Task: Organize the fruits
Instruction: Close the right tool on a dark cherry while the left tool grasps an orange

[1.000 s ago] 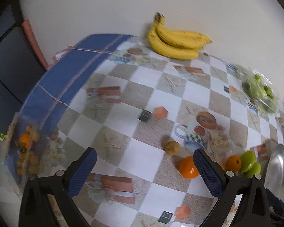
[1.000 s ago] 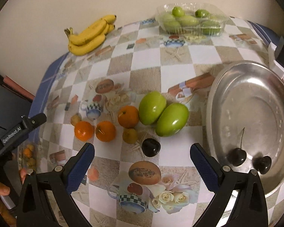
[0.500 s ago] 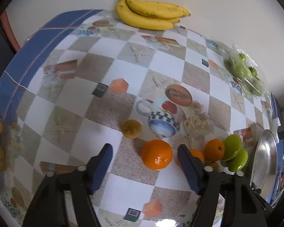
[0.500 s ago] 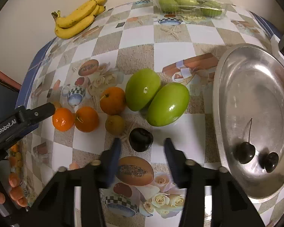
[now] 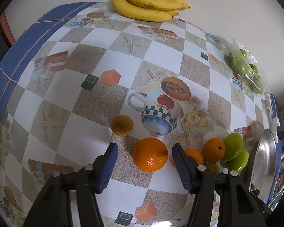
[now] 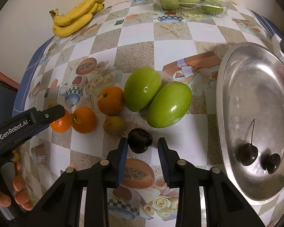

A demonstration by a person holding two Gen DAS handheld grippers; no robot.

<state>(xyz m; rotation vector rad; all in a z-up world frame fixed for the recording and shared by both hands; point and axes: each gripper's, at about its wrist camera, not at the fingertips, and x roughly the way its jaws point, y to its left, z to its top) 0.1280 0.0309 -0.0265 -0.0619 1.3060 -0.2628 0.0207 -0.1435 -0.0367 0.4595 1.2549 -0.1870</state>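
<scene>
An orange point(image 5: 150, 157) lies on the checked tablecloth between the blue pads of my left gripper point(image 5: 144, 148). Its jaws are closing, with a gap on each side of the fruit. A dark cherry point(image 6: 140, 141) lies between the pads of my right gripper point(image 6: 142, 141). Those jaws are also closing; the left pad is almost at the cherry and the right pad stands a little off it. A metal tray point(image 6: 255, 71) at the right holds two cherries point(image 6: 249, 154). In the right wrist view, one left-gripper finger point(image 6: 47, 114) covers part of that orange.
Two more oranges point(image 6: 111, 100), two green mangoes point(image 6: 169, 105) and a small brownish fruit point(image 6: 113, 124) crowd just beyond the cherry. Bananas point(image 6: 75, 17) and a clear box of green fruit point(image 6: 191, 0) sit by the wall. A person's hand point(image 6: 19, 191) is at the lower left.
Both grippers have sunk toward the table and narrowed their jaws from wide open. The left now frames the orange, the right frames the cherry.
</scene>
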